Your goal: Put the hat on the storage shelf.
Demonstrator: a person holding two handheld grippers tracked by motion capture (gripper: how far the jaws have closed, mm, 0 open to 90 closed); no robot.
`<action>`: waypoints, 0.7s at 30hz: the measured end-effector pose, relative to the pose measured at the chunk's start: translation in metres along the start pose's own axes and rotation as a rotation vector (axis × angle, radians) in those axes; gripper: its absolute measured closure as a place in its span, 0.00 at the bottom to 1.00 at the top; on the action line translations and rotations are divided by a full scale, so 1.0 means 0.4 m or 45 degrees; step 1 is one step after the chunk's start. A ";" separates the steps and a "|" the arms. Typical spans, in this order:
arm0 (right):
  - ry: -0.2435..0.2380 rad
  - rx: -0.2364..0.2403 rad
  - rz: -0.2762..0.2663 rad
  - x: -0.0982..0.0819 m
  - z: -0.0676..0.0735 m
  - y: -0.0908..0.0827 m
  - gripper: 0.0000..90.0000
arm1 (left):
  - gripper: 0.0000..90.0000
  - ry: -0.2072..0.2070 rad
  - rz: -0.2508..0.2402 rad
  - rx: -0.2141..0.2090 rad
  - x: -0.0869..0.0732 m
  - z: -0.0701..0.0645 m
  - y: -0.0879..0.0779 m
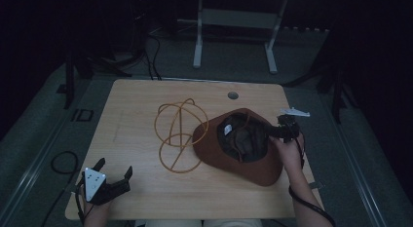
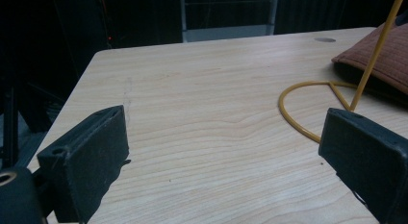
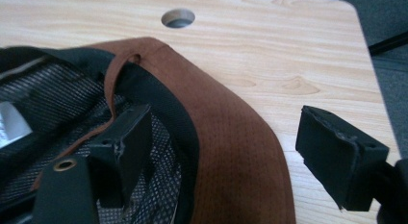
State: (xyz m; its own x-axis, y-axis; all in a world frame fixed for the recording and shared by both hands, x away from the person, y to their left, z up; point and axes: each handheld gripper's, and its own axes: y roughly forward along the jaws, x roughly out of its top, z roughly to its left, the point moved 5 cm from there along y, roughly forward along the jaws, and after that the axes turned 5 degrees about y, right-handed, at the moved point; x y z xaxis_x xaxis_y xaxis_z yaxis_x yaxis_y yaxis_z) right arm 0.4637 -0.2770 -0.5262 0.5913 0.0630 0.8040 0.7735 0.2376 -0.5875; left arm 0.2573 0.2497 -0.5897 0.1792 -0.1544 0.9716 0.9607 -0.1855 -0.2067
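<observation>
A brown hat (image 1: 253,164) lies upside down on the right half of the wooden table (image 1: 136,100), its dark mesh lining facing up. My right gripper (image 1: 275,132) is open at the hat's right rim. In the right gripper view the gripper (image 3: 231,152) straddles the brim (image 3: 226,128), with one jaw inside the crown and the other over bare table. A yellow wire frame (image 1: 181,135) stands just left of the hat. My left gripper (image 1: 115,165) rests open near the front left corner. Nothing lies between its jaws (image 2: 223,132); the wire frame (image 2: 365,80) and the hat's edge (image 2: 392,60) lie ahead to its right.
A round cable hole (image 1: 233,95) is set in the table near its far edge, also visible behind the hat (image 3: 178,17). Bare wood spans the table's left half. Beyond the table stands a white desk frame (image 1: 234,37). A cable loop (image 1: 63,163) lies on the floor at left.
</observation>
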 end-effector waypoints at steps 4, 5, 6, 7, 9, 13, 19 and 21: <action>-0.003 -0.003 0.034 -0.006 0.005 0.022 0.24 | 0.05 0.001 0.000 -0.001 0.000 0.000 0.000; 0.002 0.005 0.046 -0.011 0.008 0.033 0.25 | 0.05 0.001 0.002 -0.003 0.000 0.000 0.000; -0.004 -0.002 0.055 -0.015 0.009 0.039 0.26 | 0.05 0.002 0.002 -0.004 0.000 0.000 0.000; -0.010 -0.012 0.060 -0.018 0.009 0.043 0.26 | 0.05 0.002 0.003 -0.004 0.000 0.000 0.000; -0.005 -0.008 0.088 -0.029 0.009 0.056 0.30 | 0.04 0.000 0.002 -0.007 0.000 -0.001 0.000; 0.000 -0.027 0.119 -0.046 0.005 0.077 0.32 | 0.05 -0.005 0.000 -0.007 0.000 -0.001 -0.001; 0.014 -0.034 0.162 -0.064 0.010 0.098 0.34 | 0.05 -0.004 0.004 -0.006 0.000 -0.001 -0.001; 0.012 -0.029 0.161 -0.065 0.013 0.100 0.36 | 0.05 -0.004 0.004 -0.006 0.000 -0.001 -0.001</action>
State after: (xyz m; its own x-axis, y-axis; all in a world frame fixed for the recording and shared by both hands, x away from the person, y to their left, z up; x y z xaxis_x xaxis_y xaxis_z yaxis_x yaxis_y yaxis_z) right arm 0.4780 -0.2641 -0.5702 0.6867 0.0822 0.7223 0.6973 0.2064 -0.6864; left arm 0.2568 0.2492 -0.5897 0.1828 -0.1519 0.9713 0.9592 -0.1893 -0.2101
